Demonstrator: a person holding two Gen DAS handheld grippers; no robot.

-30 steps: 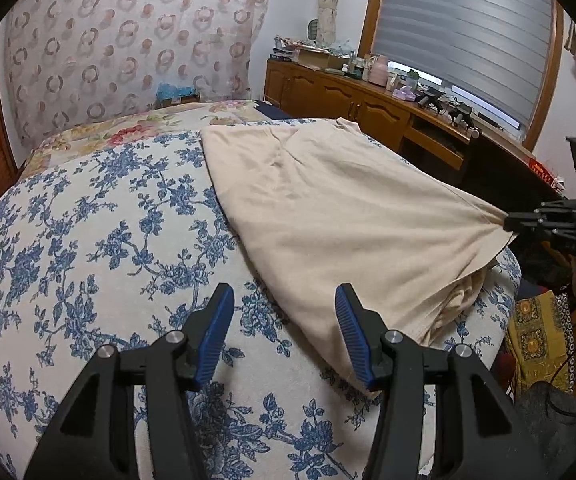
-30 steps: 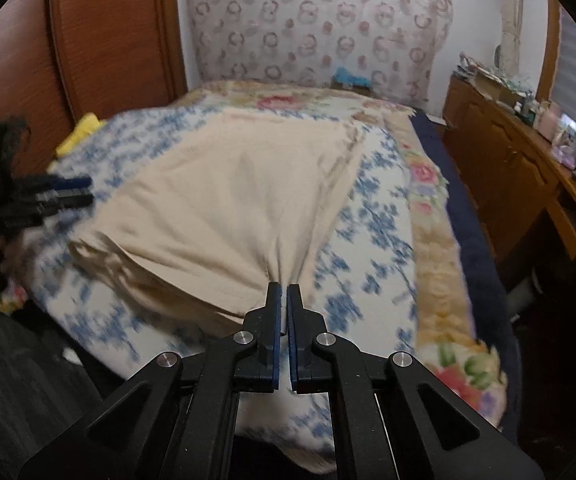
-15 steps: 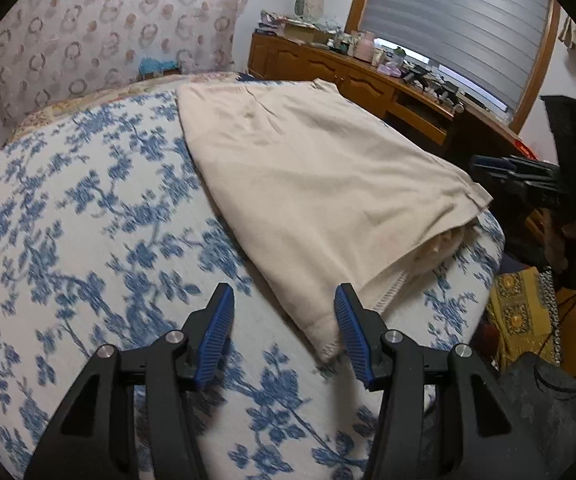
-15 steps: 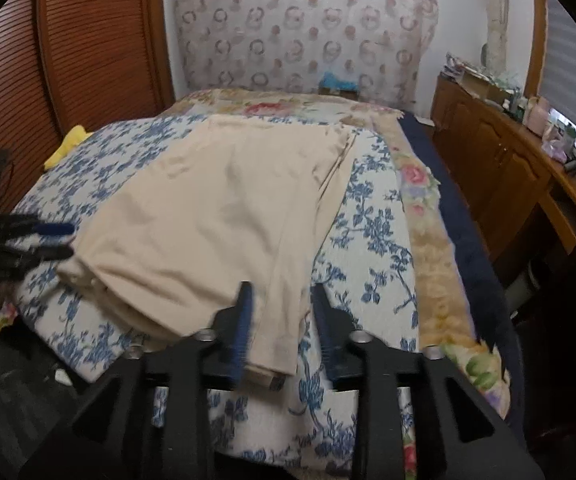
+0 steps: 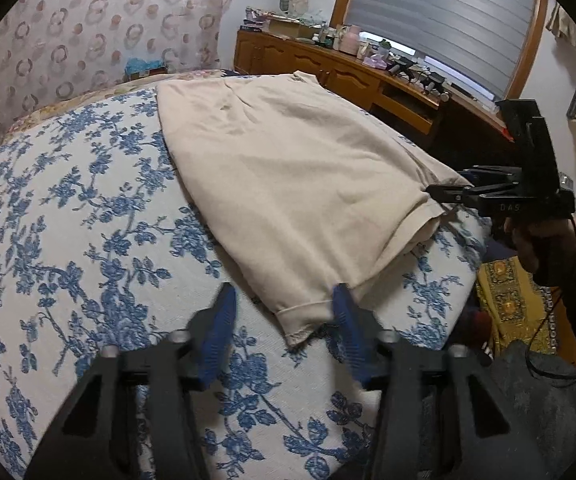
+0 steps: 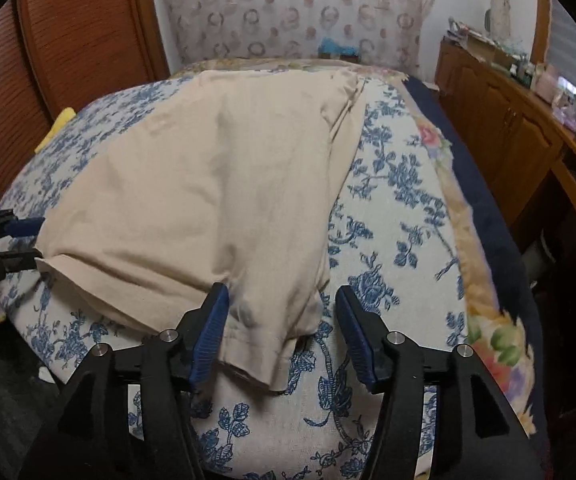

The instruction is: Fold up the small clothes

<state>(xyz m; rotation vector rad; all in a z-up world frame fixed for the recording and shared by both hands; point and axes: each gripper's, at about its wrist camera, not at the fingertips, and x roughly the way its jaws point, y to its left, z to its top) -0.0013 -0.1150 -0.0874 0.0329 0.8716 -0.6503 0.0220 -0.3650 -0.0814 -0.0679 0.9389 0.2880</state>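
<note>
A beige garment (image 5: pixel 288 168) lies folded lengthwise on the blue-flowered bed cover (image 5: pixel 68 220); it also shows in the right wrist view (image 6: pixel 216 200). My left gripper (image 5: pixel 284 312) is open, its blue pads either side of the garment's near hem corner. My right gripper (image 6: pixel 282 308) is open, straddling the other hem corner, with cloth between the pads. In the left wrist view the right gripper (image 5: pixel 448 192) shows at the garment's right hem. In the right wrist view the left gripper (image 6: pixel 20 240) shows at the left hem.
A wooden dresser (image 5: pixel 352 76) with clutter runs along the right under a blinded window. A patterned headboard cloth (image 6: pixel 296 8) stands behind the bed. A wooden wardrobe (image 6: pixel 68 40) stands left. A yellow item (image 6: pixel 58 124) lies at the bed's left edge.
My right gripper let go of the bunched hem and opened wide; the garment dropped flat onto the bed. Both grippers moved in, now straddling the hem corners.
</note>
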